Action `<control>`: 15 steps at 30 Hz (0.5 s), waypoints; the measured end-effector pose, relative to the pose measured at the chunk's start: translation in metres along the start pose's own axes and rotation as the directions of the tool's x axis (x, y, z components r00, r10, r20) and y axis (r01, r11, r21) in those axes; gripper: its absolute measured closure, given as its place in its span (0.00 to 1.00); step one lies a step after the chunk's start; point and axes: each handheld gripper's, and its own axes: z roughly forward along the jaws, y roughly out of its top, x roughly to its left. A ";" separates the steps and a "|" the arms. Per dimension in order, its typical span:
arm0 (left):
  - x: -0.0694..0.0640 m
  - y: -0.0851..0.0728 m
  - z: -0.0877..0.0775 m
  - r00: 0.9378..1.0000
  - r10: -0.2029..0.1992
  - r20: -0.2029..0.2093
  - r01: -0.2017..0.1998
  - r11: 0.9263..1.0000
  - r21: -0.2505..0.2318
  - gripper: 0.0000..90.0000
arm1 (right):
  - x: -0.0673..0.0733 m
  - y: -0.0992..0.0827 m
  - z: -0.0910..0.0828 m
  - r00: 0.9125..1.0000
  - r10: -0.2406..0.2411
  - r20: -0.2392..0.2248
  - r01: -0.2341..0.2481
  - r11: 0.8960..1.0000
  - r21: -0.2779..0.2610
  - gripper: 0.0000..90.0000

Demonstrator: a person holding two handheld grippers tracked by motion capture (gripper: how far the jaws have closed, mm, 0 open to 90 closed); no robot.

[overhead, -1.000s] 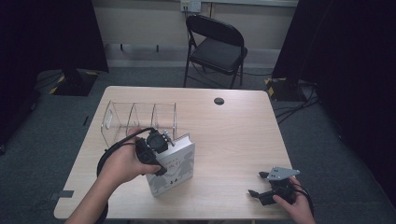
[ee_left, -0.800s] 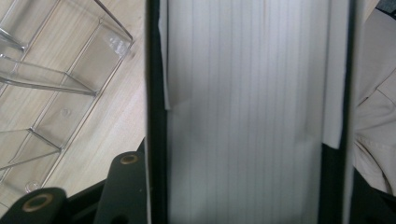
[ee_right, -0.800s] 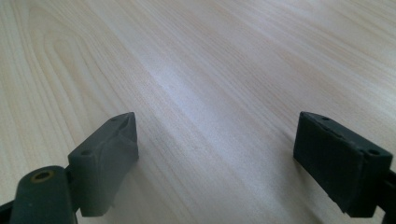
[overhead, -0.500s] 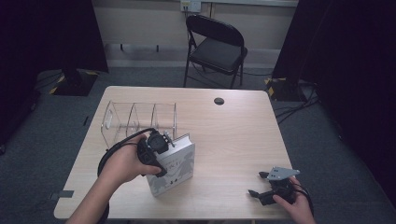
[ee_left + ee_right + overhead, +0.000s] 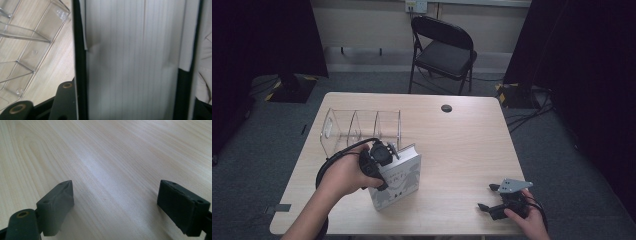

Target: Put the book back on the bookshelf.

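the book (image 5: 401, 180) is standing upright on the wooden surface (image 5: 462, 140) in the high view, near the front left, its pale cover facing the person and its top edge just in front of the clear acrylic rack (image 5: 362, 129). the left hand-held gripper (image 5: 384, 157) is sitting over the book's top left corner, clamped on it, with the person's left hand (image 5: 347, 172) wrapping the body and a black cable looping out to the left. its jaws have just been closing further, with the book between them. the right hand-held gripper (image 5: 492, 200) is resting low near the front right corner of the surface, well apart from the book, its grey three-cornered plate on top. in the left gripper view, the book's page edges (image 5: 132, 60) are running between the two black jaws, which are pressing on either cover, and the rack (image 5: 27, 42) is lying beside them on the surface. in the right gripper view, the right hand-held gripper (image 5: 115, 202) is standing with its jaws wide apart over bare wood (image 5: 112, 155), nothing between them.
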 end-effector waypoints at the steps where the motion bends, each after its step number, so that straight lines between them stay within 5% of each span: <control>1: 0.000 0.000 0.000 1.000 0.000 0.000 0.000 1.000 0.002 0.56 | 0.000 0.000 0.000 1.000 0.001 0.000 -0.001 1.000 0.000 0.15; 15: -0.007 0.001 -0.001 0.999 -0.043 -0.017 0.043 0.999 0.017 0.58 | 0.000 0.000 0.000 1.000 -0.001 -0.001 0.001 1.000 0.000 0.15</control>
